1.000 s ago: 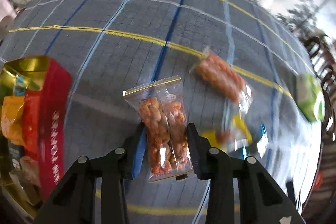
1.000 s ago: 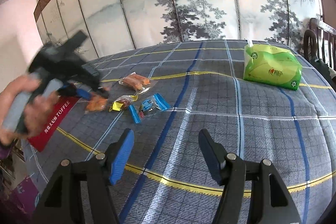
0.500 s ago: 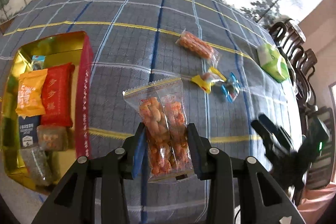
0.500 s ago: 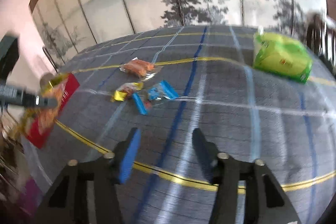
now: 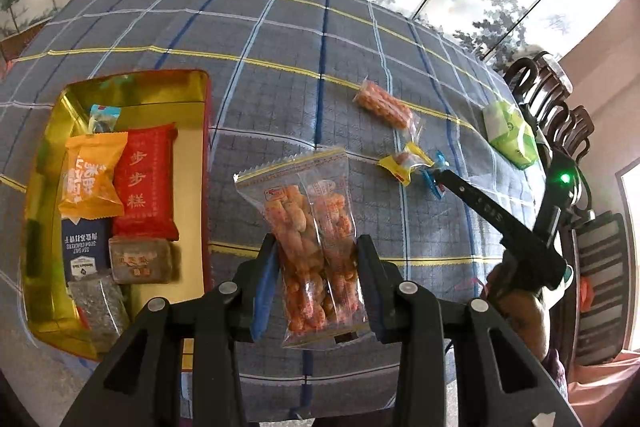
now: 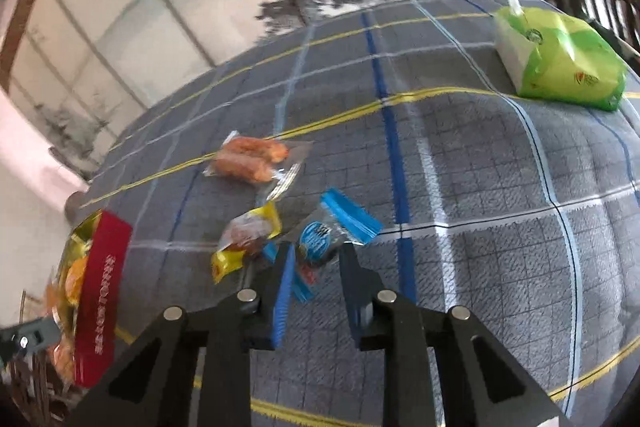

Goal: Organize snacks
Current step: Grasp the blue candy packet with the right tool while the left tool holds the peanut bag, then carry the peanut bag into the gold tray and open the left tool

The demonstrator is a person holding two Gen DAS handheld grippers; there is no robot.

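1. Left wrist view: left gripper [image 5: 316, 269] clamps a clear packet of orange snacks [image 5: 310, 247], held upright above the plaid tablecloth [image 5: 280, 47]. Gold tin box [image 5: 196, 83] sits left of the packet, holding a red pack [image 5: 146, 183], orange pack [image 5: 90, 175] and blue cracker pack [image 5: 82, 251]. Right of the packet: another orange snack bag [image 5: 384, 107], yellow candy [image 5: 404, 163], green tissue pack [image 5: 510, 135] further right. Right gripper [image 5: 438, 181] reaches to a blue-edged packet [image 5: 434, 171] beside the candy.
2. Right wrist view: right gripper [image 6: 316, 259] jaws apart, straddling the blue-edged packet [image 6: 324, 233], not closed on it. Yellow candy [image 6: 246, 235] just left of it, orange snack bag [image 6: 252, 157] beyond, tin's red side [image 6: 102, 287] far left, tissue pack [image 6: 560, 59] far right.
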